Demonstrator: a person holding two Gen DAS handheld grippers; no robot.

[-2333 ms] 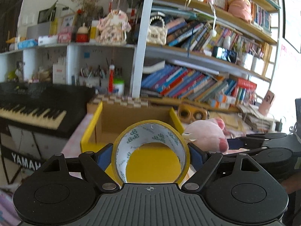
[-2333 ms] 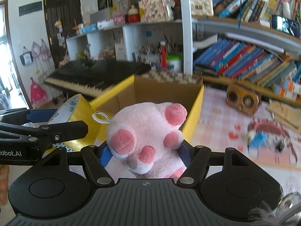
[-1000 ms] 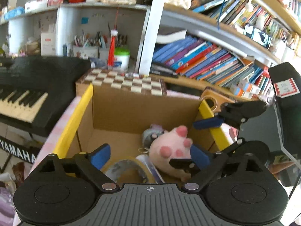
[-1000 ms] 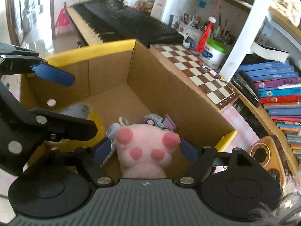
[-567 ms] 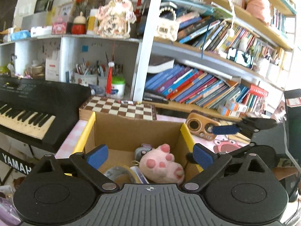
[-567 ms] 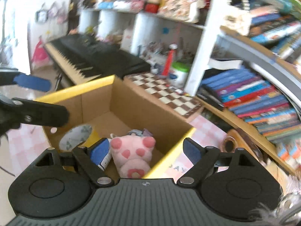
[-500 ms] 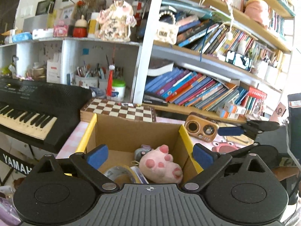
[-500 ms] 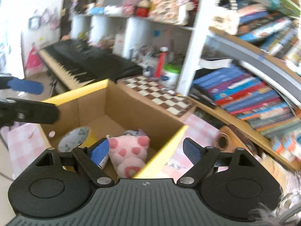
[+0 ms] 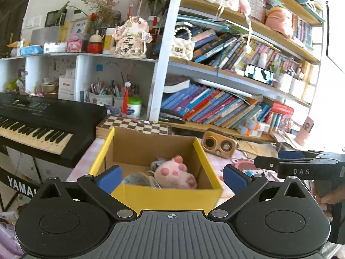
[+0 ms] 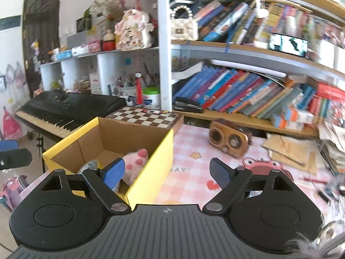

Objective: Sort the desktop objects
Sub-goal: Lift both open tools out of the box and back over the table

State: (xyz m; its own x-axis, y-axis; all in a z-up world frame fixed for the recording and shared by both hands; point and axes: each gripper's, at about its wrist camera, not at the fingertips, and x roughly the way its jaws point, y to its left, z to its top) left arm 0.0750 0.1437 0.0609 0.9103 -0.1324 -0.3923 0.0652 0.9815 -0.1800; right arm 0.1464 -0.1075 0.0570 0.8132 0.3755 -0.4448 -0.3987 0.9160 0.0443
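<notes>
Both were empty: the left hand-held gripper (image 9: 171, 176) was spreading wider, the right hand-held gripper (image 10: 167, 171) sat wide. The pink plush (image 9: 174, 173) and tape roll (image 9: 137, 179) lay inside the cardboard box (image 9: 170, 196) at the table's (image 10: 194, 149) left edge.

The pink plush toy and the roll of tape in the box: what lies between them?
Nothing clear: in the left wrist view the pink plush toy and roll of tape lie side by side, about touching, inside the cardboard box.
</notes>
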